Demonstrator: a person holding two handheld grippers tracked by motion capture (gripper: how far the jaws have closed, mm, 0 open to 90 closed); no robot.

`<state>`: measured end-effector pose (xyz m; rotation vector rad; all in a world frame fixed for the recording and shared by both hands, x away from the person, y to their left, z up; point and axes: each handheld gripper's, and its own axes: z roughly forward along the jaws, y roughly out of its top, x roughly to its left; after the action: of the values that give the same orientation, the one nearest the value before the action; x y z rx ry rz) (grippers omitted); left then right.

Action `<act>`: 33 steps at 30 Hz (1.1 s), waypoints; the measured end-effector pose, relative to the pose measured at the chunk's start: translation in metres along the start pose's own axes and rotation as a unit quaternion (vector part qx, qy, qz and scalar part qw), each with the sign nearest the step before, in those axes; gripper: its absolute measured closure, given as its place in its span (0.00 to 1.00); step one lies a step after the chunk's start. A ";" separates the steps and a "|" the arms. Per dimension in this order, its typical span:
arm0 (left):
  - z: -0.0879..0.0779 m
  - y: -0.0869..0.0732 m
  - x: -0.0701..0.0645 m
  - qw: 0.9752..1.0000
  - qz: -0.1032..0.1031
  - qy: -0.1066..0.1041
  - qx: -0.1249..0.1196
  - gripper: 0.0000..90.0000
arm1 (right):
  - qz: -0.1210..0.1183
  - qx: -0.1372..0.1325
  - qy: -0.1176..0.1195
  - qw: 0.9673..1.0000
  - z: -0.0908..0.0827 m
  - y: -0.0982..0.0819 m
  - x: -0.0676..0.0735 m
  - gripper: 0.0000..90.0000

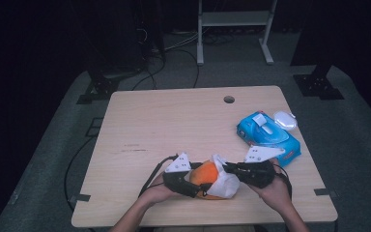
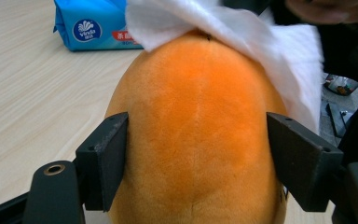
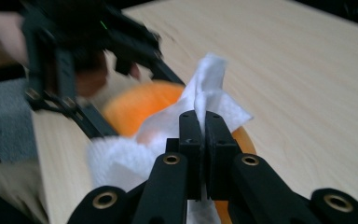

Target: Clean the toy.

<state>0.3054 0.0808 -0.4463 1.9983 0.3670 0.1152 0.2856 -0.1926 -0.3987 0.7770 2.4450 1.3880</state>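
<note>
Orange plush toy, near the table's front edge, sits clamped between the left gripper's half-spread jaws, their pads pressing its flanks. The right gripper, jaws closed tight, pinches a white wipe draped over the toy's top. The high view adds a small white object, possibly a lid, just behind the blue wipe pack, right of the toy. The left gripper view alone resolves the pack's round shell logo; its lettering stays unreadable.
</note>
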 end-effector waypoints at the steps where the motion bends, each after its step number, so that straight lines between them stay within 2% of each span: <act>1: 0.000 0.000 0.001 1.000 -0.004 0.000 -0.001 0.27 | 0.011 -0.002 0.004 1.000 0.000 -0.003 -0.005 0.96; 2: 0.000 0.000 0.001 1.000 -0.004 0.000 -0.001 0.27 | 0.011 -0.002 0.004 1.000 0.000 -0.003 -0.005 0.96; 3: 0.000 0.000 0.002 1.000 -0.004 0.000 0.000 0.27 | 0.042 -0.005 -0.008 0.999 -0.005 -0.008 -0.018 0.96; 5: 0.002 0.002 0.000 1.000 -0.002 0.001 0.000 0.27 | 0.053 -0.011 -0.019 0.998 -0.011 -0.008 -0.020 0.96; 7: 0.005 0.005 -0.002 1.000 -0.003 0.000 0.000 0.27 | 0.046 -0.026 -0.011 0.999 -0.014 -0.005 -0.017 0.96; 9: 0.008 0.007 -0.006 1.000 0.003 -0.001 0.002 0.27 | 0.031 -0.040 0.011 0.999 -0.012 0.000 -0.009 0.96; 10: 0.009 0.008 -0.007 1.000 0.005 -0.002 0.003 0.27 | 0.019 -0.037 0.017 0.999 -0.009 0.002 -0.005 0.96; 12: 0.009 0.007 -0.006 1.000 0.005 -0.003 0.002 0.27 | 0.000 -0.017 0.006 1.000 -0.004 0.004 0.001 0.96; 15: 0.007 0.007 -0.004 1.000 0.003 -0.004 -0.001 0.22 | 0.006 -0.005 0.006 1.000 0.000 -0.001 -0.001 0.96; 16: 0.005 0.010 -0.002 1.000 -0.006 -0.004 -0.002 0.18 | 0.010 0.004 0.010 1.000 0.001 -0.004 -0.004 0.96; 18: 0.005 0.011 -0.001 1.000 -0.009 -0.003 -0.001 0.14 | 0.009 0.006 0.011 1.000 0.000 -0.004 -0.005 0.96; 19: 0.005 0.009 0.001 1.000 -0.024 -0.007 -0.002 0.14 | 0.007 0.008 0.009 1.000 -0.003 -0.004 -0.007 0.96; 20: 0.005 0.007 0.002 1.000 -0.028 -0.013 -0.005 0.16 | 0.010 0.010 0.008 1.000 -0.004 -0.005 -0.008 0.96; 22: 0.004 0.007 0.001 1.000 -0.021 -0.009 -0.003 0.28 | 0.014 0.010 0.004 1.000 -0.006 -0.006 -0.010 0.96; 24: 0.004 0.011 -0.002 1.000 -0.005 -0.001 -0.001 0.36 | 0.011 0.000 -0.003 1.000 -0.010 -0.004 -0.008 0.97; 26: 0.006 0.014 -0.007 1.000 0.003 0.002 -0.006 0.38 | 0.001 -0.013 -0.007 1.000 -0.013 0.002 -0.001 0.97; 28: 0.008 0.016 -0.011 1.000 0.016 -0.002 -0.007 0.38 | -0.009 -0.027 0.002 1.000 -0.013 0.010 0.009 0.97; 31: 0.010 0.016 -0.015 0.999 0.031 -0.005 -0.004 0.38 | -0.036 -0.013 -0.009 0.999 -0.006 0.015 0.023 0.97; 32: 0.009 0.015 -0.014 0.999 0.032 -0.007 -0.005 0.37 | -0.038 -0.007 -0.013 0.999 -0.005 0.014 0.023 0.97; 33: 0.008 0.013 -0.012 1.000 0.026 -0.009 -0.007 0.37 | -0.030 -0.006 -0.009 0.999 -0.005 0.011 0.019 0.97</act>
<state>0.2985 0.0647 -0.4373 1.9942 0.3019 0.1328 0.2711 -0.1808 -0.3853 0.7051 2.4227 1.3674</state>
